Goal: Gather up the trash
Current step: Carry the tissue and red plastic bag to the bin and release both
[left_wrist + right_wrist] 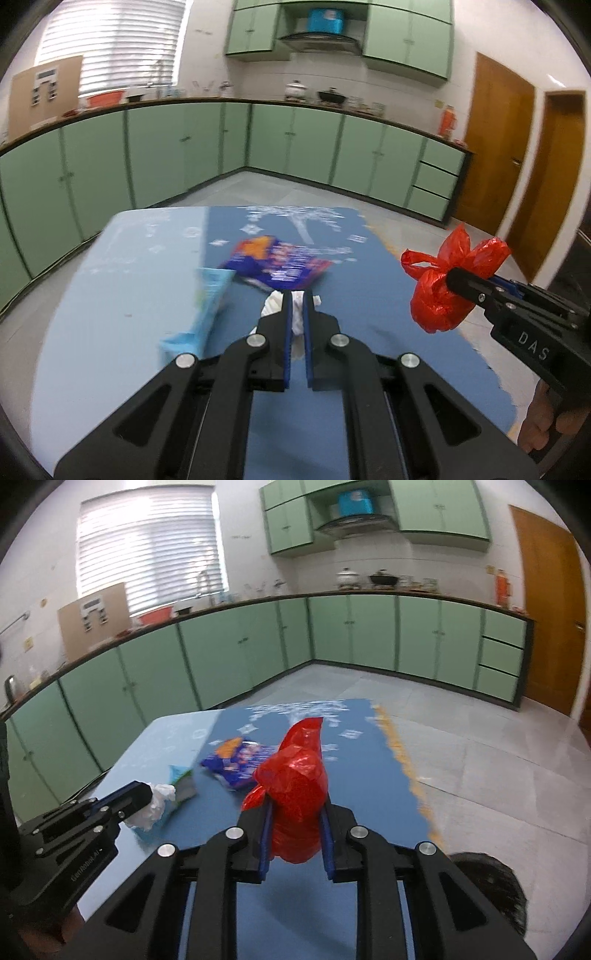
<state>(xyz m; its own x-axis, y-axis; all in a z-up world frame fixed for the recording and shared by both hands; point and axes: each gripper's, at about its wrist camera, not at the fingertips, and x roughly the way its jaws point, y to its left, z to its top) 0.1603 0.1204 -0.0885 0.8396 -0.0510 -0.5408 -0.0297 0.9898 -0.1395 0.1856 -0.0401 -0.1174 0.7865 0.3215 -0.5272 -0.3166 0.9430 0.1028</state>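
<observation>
Jaws are clamped on both sides — tissue (297,314) pinched by the left gripper (296,299), red bag (295,794) by the right gripper (295,812) above the table (110,295) — and thin plastic could be slipped loose.

Trash spread over the table, two pieces held up

On the table (110,295), a snack wrapper (275,264) lies farthest back, a carton (207,306) nearer and to its left. The left gripper (296,295) pinches a tissue wad (297,314) beside the carton (nearly touching it). The right gripper (297,812), further right, grips a plastic bag (295,794) above the table.
</observation>
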